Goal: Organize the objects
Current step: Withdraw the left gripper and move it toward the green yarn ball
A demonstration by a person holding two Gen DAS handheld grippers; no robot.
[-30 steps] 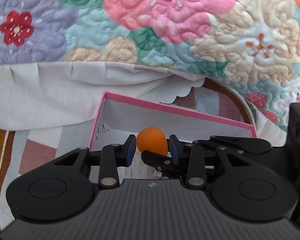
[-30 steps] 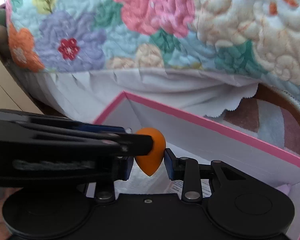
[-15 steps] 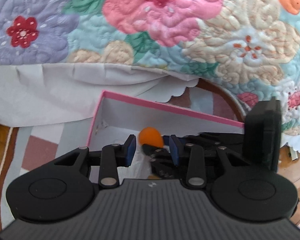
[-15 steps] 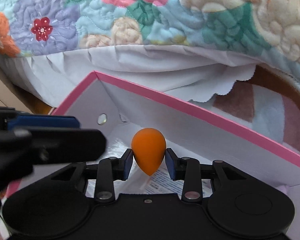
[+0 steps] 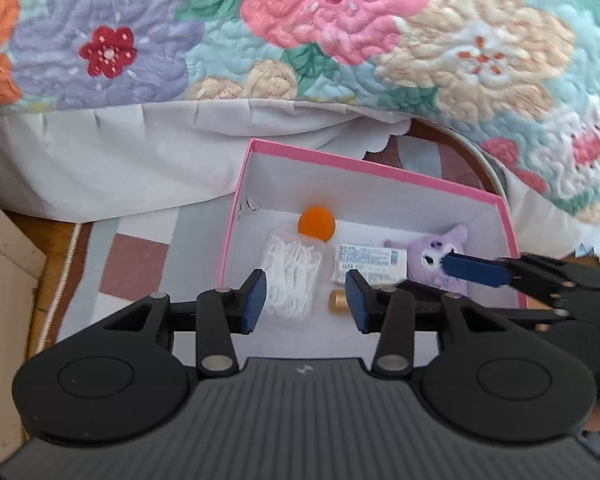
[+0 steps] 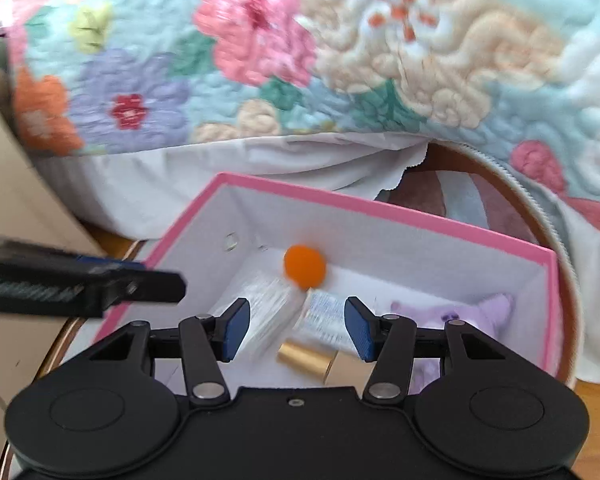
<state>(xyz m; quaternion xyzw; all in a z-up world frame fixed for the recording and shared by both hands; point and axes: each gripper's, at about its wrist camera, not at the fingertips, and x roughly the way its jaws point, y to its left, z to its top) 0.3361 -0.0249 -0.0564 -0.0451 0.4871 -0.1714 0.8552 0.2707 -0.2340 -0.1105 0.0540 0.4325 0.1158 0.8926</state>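
orange sponge [image 6: 304, 263] loose on the floor of the pink box [image 6: 380, 210], near the far wall, beside floss pack [image 5: 293, 278] and label packet [image 5: 366, 260]. nothing between either pair of pads: right gripper [image 6: 297, 330] opening, empty; left gripper [image 5: 306, 301] opening too, empty. best to finish spreading and lift straight up, clear of the rim. tight quarters inside: gold tube [image 6: 305, 357] and purple plush [image 5: 440, 258] close below. quilt [image 5: 300, 40] crowds the far side; open room only upward and back.
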